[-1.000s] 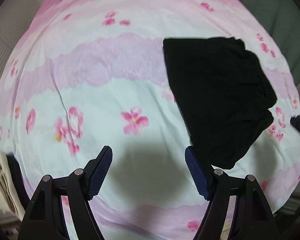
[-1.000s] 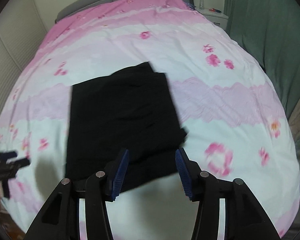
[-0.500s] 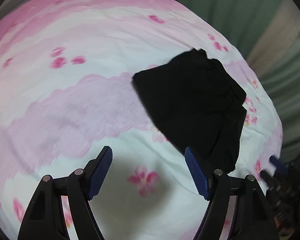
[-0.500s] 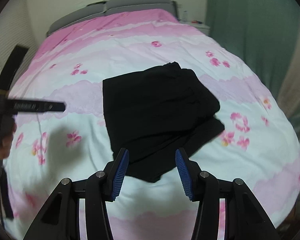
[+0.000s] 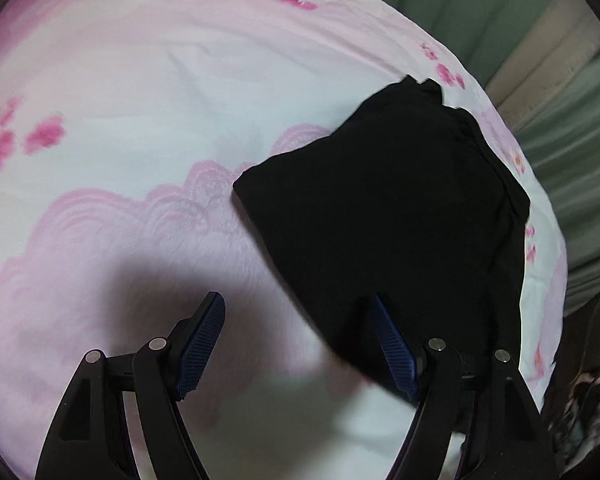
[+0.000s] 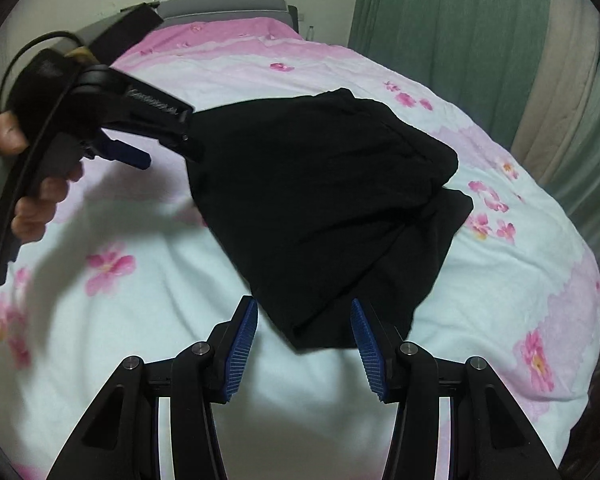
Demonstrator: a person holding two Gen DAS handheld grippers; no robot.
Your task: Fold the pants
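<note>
The black pants (image 6: 320, 208) lie folded in a rough square on the pink and white flowered bedspread (image 6: 140, 320); they also show in the left wrist view (image 5: 388, 220). My left gripper (image 5: 298, 336) is open, low over the bed at the pants' left edge, its right finger over the cloth. In the right wrist view the left gripper (image 6: 168, 140) reaches toward the pants' far left corner. My right gripper (image 6: 304, 332) is open, its fingers on either side of the pants' near corner, holding nothing.
Green curtains (image 6: 452, 40) hang along the bed's right side. A grey headboard (image 6: 220, 4) stands at the far end. The bedspread runs wide to the left of the pants (image 5: 120, 120).
Both grippers have moved in toward the pants. The left one swung from the bare bedspread to the pants' left edge. The right one came closer to the near corner. Both stayed open.
</note>
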